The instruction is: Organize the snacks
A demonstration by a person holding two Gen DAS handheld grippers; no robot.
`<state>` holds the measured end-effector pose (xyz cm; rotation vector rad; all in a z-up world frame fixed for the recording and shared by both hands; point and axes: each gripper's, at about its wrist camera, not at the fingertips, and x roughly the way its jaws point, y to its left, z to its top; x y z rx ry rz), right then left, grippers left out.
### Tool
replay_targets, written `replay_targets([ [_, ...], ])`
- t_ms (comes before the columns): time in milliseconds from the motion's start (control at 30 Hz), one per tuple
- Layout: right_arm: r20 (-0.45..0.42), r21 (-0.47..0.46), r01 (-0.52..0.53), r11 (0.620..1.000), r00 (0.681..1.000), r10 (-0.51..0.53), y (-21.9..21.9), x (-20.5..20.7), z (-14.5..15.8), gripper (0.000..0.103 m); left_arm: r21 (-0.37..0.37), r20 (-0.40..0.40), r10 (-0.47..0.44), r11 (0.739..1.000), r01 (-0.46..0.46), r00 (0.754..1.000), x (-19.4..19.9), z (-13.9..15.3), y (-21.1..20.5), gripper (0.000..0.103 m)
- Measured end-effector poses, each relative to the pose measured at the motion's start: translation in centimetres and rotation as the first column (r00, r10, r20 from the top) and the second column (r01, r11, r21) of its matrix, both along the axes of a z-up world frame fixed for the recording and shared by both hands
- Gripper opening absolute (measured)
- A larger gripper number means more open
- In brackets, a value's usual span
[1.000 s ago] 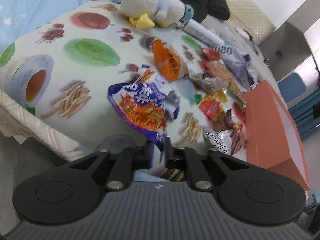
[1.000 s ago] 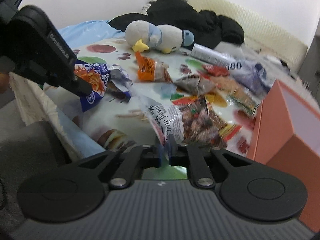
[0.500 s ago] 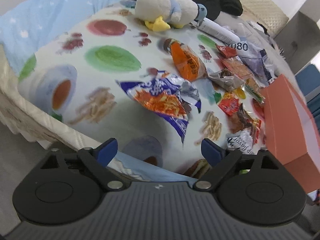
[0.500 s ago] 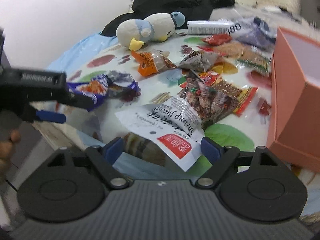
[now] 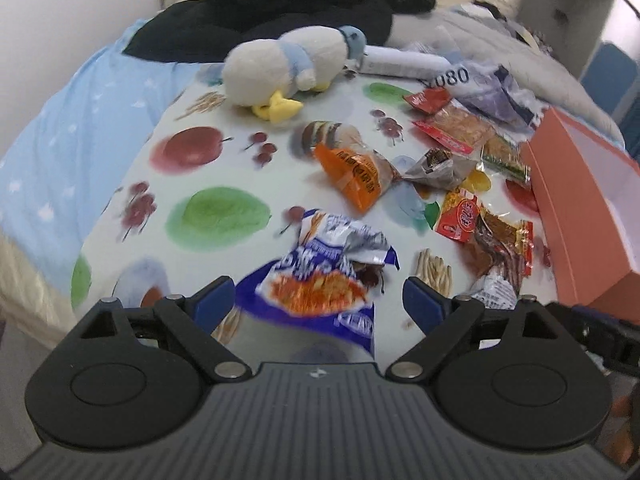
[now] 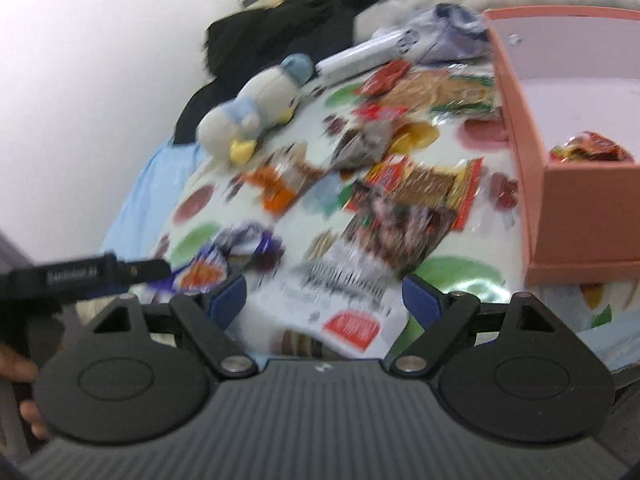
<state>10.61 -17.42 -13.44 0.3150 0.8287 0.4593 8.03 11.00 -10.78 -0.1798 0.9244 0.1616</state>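
Both grippers spread wide, empty — left gripper (image 5: 318, 300) frames crumpled blue-purple foil chip bag (image 5: 324, 280); right gripper (image 6: 324, 292) frames white-and-clear plastic snack packet (image 6: 352, 280), blurred. Next, probably: close, carry to salmon-pink cardboard box (image 6: 516, 92).

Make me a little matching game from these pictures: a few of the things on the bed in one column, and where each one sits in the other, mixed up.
Things:
1. plush duck
2. orange packet
3. purple bag
4. red packet

Places:
A. inside the pink box
B. between the open fingers of the left gripper
C. far side of the cloth, by the black clothes
D. middle of the cloth, touching a grey packet

Pairs: 1-C, 2-D, 3-B, 4-A
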Motion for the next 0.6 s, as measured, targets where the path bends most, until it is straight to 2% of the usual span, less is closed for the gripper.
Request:
replay_targets([
  [100,-0.029,-0.039,0.045,0.998,0.999,-0.046,0.3,1.7,-0.7,0.086,0.016,-0.006,-0.05,0.999,0.05,0.999,1.9,-0.9,-0.2,0.093],
  [200,-0.076,-0.042,0.086,0.995,0.993,-0.089,0.5,3.3,-1.8,0.086,0.067,-0.014,-0.093,0.993,0.094,0.996,3.5,-1.7,-0.6,0.093],
  [300,-0.132,-0.029,0.105,0.994,0.985,-0.108,0.9,4.7,-2.9,0.086,0.064,-0.045,-0.116,0.991,0.118,0.992,5.2,-2.7,-0.2,0.092],
  [433,-0.152,-0.049,0.115,0.992,0.981,-0.122,1.7,5.8,-3.7,0.086,0.081,-0.071,-0.147,0.985,0.153,0.987,6.5,-4.2,-0.4,0.091],
  [500,-0.147,-0.081,0.118,0.99,0.981,-0.129,2.2,6.2,-3.8,0.086,0.083,-0.095,-0.152,0.984,0.16,0.984,7.0,-5.5,-0.5,0.087],
  [600,-0.155,-0.117,0.113,0.987,0.979,-0.131,2.7,6.8,-4.4,0.086,0.085,-0.122,-0.147,0.984,0.158,0.982,7.3,-7.1,-0.5,0.076],
])
